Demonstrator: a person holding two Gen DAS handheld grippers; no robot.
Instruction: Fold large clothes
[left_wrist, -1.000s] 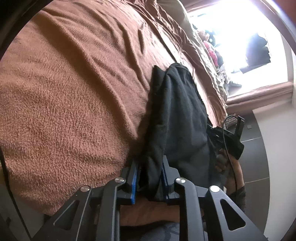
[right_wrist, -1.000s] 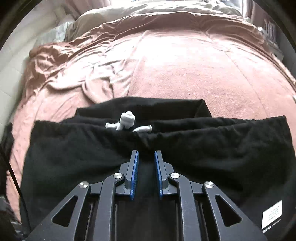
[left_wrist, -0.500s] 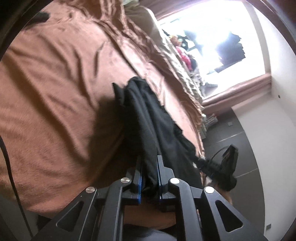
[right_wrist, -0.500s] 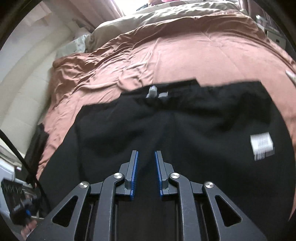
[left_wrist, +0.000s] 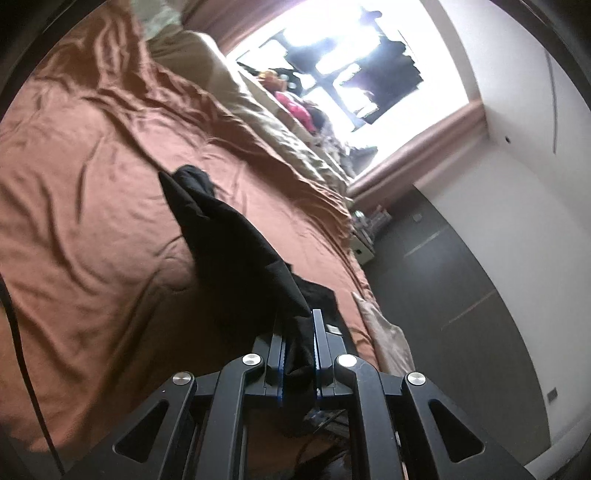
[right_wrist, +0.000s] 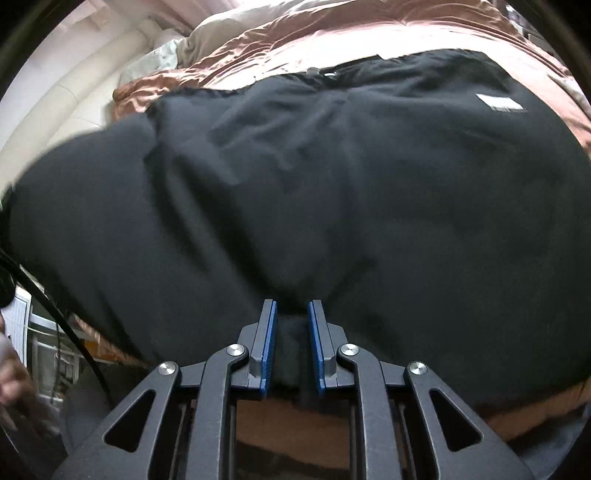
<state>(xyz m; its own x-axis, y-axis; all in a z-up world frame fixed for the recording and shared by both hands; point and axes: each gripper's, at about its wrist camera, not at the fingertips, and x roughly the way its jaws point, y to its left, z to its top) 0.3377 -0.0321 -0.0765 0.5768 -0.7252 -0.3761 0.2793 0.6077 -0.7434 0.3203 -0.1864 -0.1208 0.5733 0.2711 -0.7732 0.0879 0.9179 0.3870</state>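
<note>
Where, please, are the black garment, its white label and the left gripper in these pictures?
black garment (right_wrist: 332, 177): right wrist view, middle of the cloth.
white label (right_wrist: 499, 102): right wrist view, label's centre.
left gripper (left_wrist: 298, 332): left wrist view, between fingertips.

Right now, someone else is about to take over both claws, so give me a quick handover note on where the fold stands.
Left claw: shut on a bunched edge of the black garment, held up off the brown bedspread.
Right claw: shut on the near edge of the same garment, which is spread wide in front of it, white label showing near the far right.
Done: both edges gripped and lifted; the far end of the garment lies on the bedspread.
Left: probably carry the held edge over to the far end, lay it flat, release, then smooth and fold again.
</note>
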